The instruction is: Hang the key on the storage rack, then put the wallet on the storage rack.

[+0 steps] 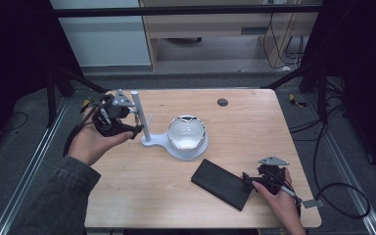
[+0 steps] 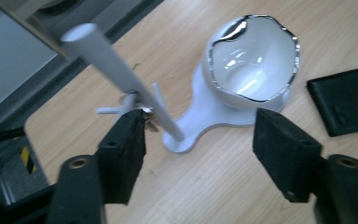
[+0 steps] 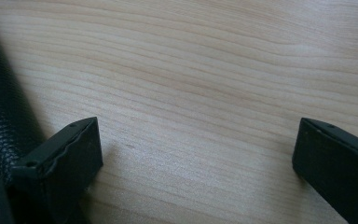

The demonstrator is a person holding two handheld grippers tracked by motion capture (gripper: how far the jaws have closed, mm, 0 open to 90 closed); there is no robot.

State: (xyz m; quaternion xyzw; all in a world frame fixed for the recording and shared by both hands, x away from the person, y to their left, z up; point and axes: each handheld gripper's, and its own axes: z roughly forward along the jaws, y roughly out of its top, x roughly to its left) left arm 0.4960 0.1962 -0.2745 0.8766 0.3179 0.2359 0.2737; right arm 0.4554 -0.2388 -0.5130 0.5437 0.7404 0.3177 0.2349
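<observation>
Up in the high view, the left gripper (image 1: 127,120) hangs over the table's (image 1: 142,196) left rear part, just beside the upright post of the white stand (image 1: 147,139), whose flat base carries the white bowl (image 1: 187,132). Bare wood lies open in front of the stand and toward the near edge. The right gripper (image 1: 254,180) sits low near the front right corner, at the end of the black case (image 1: 221,183), whose long axis runs diagonally from the stand's side toward that corner.

Next, the left gripper view: jaws spread, nothing between them, the post slanting up-left past the left jaw, small pegs sticking out sideways.

Lastly, the right gripper view: jaws wide apart over bare wood, the case's (image 3: 0,116) edge beside the left jaw
</observation>
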